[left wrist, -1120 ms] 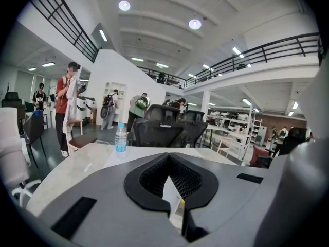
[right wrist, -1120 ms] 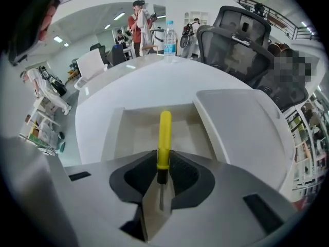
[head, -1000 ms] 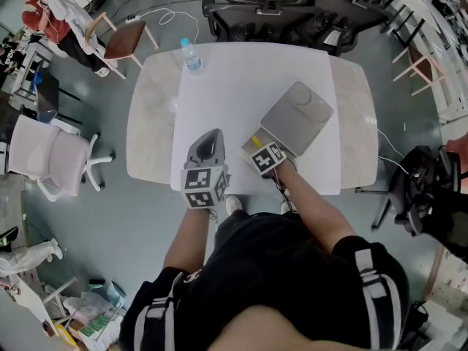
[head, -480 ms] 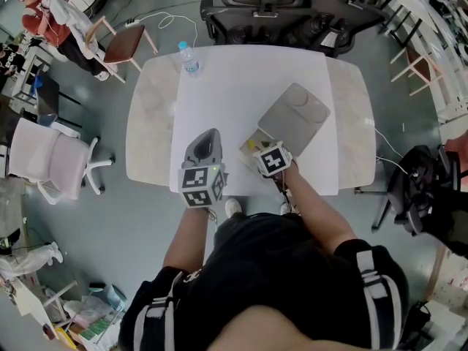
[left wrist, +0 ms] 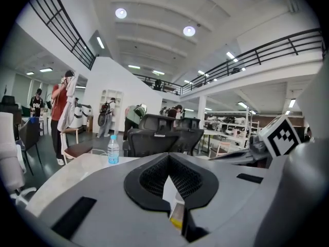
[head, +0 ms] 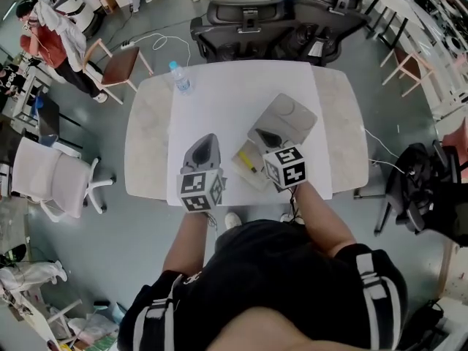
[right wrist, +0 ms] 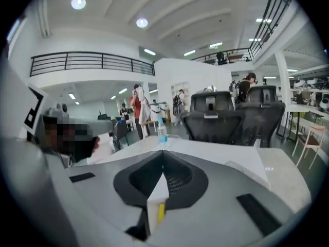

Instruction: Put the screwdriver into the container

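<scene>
Screwdriver [head: 252,164] — a yellow sliver — now lies inside the small container [head: 242,157] near the counter's [head: 219,93] front edge, between both grippers. Right gripper [head: 280,123] has drawn back beside it, jaws clenched on nothing; left gripper [head: 203,152] hovers likewise closed and empty. Task looks complete.

Screwdriver [head: 251,168] too small for detail. Right gripper [right wrist: 160,189] hides container [head: 243,158] right side in head view. Yellow sliver [right wrist: 161,212] behind its closed jaws unidentifiable.
</scene>
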